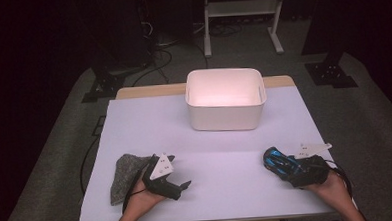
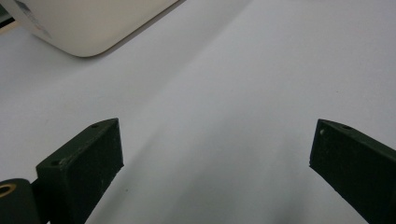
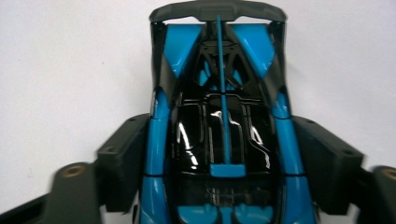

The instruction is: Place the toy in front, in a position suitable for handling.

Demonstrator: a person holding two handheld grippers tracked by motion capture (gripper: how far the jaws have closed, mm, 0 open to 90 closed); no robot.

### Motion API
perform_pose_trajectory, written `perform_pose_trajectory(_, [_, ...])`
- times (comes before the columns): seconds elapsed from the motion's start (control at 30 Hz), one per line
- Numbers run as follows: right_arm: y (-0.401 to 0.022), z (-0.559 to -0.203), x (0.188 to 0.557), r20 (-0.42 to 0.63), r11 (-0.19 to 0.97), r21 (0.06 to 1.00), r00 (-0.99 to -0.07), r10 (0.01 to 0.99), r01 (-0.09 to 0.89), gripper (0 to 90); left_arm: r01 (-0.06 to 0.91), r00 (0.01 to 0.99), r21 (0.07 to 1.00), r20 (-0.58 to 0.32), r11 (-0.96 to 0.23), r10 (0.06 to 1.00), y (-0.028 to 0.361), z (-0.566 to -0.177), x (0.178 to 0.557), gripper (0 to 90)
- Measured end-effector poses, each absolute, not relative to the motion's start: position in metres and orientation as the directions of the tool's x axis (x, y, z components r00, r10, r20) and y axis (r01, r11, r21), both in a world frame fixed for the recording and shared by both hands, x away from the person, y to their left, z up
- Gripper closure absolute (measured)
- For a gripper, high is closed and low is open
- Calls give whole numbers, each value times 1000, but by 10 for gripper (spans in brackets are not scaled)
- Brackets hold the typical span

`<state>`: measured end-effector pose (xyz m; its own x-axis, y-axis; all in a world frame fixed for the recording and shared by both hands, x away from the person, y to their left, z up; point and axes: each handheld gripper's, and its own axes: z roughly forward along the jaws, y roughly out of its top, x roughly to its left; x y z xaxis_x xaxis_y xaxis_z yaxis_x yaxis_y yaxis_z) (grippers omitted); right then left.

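white bin point(image 1: 226, 114): seemingly empty | blue toy car point(image 3: 224, 140): on table point(image 1: 212, 190), outside bin

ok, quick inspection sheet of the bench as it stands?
Surface: white table, bare in the middle.
Job's things: blue toy car near right; white bin at the far side, nothing seen inside.
Clutter: grey cloth near left.
Grippers: right gripper has its jaws against the car's sides; left gripper open over bare table.
Cables: one trails from each gripper; more on the floor behind.
Surroundings: dark room, grey floor, white stand behind.
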<state>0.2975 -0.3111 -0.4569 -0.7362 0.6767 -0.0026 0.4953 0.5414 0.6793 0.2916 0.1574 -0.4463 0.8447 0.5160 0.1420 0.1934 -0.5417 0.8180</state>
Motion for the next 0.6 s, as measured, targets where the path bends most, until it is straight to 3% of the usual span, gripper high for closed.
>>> perform_pose_trajectory(0.6, [-309, -455, 296, -14, 544, 674, -728, 686, 500, 250, 193, 843, 822, 141, -536, 519, 160, -446, 292, 18])
